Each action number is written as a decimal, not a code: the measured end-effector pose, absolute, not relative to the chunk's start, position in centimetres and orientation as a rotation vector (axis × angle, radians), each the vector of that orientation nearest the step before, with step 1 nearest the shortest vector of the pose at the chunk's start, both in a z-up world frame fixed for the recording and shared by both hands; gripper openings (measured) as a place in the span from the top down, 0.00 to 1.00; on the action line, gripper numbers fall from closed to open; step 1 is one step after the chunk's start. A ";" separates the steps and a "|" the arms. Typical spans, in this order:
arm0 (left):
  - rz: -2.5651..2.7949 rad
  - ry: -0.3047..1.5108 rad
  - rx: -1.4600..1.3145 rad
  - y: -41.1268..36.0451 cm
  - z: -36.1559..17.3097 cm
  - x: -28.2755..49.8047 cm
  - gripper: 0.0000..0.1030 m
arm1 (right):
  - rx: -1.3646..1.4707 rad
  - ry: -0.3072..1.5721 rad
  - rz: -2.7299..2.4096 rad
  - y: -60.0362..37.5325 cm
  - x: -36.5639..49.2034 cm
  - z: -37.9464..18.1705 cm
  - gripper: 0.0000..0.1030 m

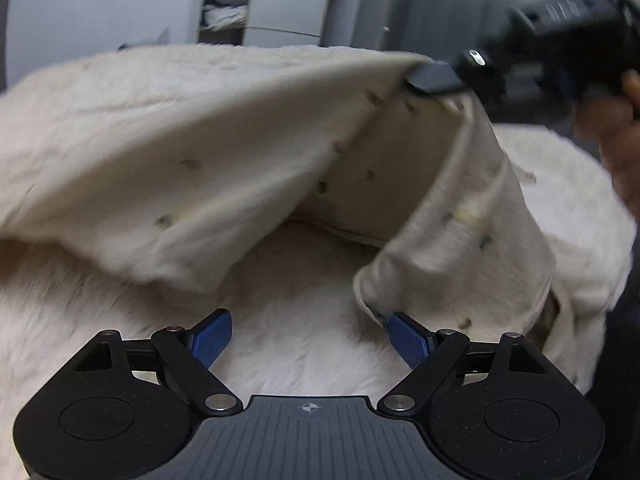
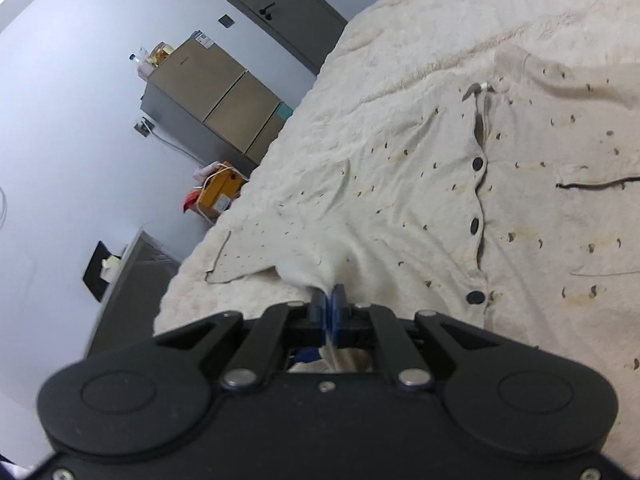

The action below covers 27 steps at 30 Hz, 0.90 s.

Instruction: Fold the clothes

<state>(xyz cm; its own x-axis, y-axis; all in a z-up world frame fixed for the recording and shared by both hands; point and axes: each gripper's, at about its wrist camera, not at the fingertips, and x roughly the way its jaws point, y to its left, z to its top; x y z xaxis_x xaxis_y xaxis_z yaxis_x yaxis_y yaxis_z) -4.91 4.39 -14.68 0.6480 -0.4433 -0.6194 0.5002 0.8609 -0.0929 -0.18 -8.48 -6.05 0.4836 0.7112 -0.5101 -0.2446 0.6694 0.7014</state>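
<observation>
Fluffy cream blanket (image 2: 400,32) covered the bed, grey walls and a cabinet (image 2: 212,104) behind. My left gripper (image 1: 308,340) hovered just above the blanket, blue pads (image 1: 212,338) spread wide, holding nothing; a hanging edge of the shirt (image 1: 200,152) sat just beside the right pad. Shirt was cream, small dark print, dark buttons (image 2: 478,164). In the right wrist view, most of it lay flat, front up, placket buttoned, sleeve (image 2: 256,248) spread out to the left. My right gripper (image 2: 329,300) was clamped tight on a pinch of the shirt's edge, lifting that side over. Judged: first fold just started, one side raised, nothing laid down yet. Sleeves, other side and the final halving were left.
</observation>
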 end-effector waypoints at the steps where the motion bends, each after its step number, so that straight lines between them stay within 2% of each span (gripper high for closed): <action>1: -0.517 0.671 0.109 4.3 -14.8 -4.8 0.20 | 0.593 0.890 0.627 -8.5 0.0 -6.1 0.99; 9: -0.506 0.532 -0.010 10.0 -14.6 -4.4 0.20 | 0.578 0.905 0.653 -8.7 0.2 -6.4 0.99; 12: -0.553 0.468 -0.034 9.3 -14.3 -3.9 0.20 | 0.574 0.912 0.666 -8.5 0.4 -6.3 0.99; 14: -0.563 0.451 -0.047 8.8 -14.3 -3.7 0.31 | 0.561 0.915 0.673 -8.2 0.5 -6.2 0.98; 16: -0.582 0.457 -0.088 8.4 -14.2 -3.5 0.68 | 0.546 0.914 0.671 -8.1 0.6 -6.0 0.98; 18: -0.618 0.528 -0.129 9.0 -13.2 -3.3 0.95 | 0.526 0.910 0.660 -8.2 0.7 -5.8 0.97; 23: -0.774 0.673 -0.287 14.3 -7.4 -4.6 0.96 | 0.384 0.888 0.546 -8.4 0.4 -5.8 0.92; 25: -0.805 0.746 -0.457 16.8 -5.3 -4.6 0.96 | 0.347 0.883 0.545 -7.9 0.0 -6.2 0.84; 27: -0.811 0.814 -0.819 20.3 -4.9 -4.2 0.93 | 0.300 0.871 0.539 -6.8 -0.7 -6.7 0.79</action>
<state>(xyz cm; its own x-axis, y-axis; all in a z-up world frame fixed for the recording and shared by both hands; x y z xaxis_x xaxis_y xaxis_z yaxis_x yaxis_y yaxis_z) -4.22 20.32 -4.88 0.4421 -0.8492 -0.2889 0.2857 0.4386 -0.8521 -0.66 -6.82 -6.71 0.5235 0.5610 -0.6413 -0.3232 0.8271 0.4597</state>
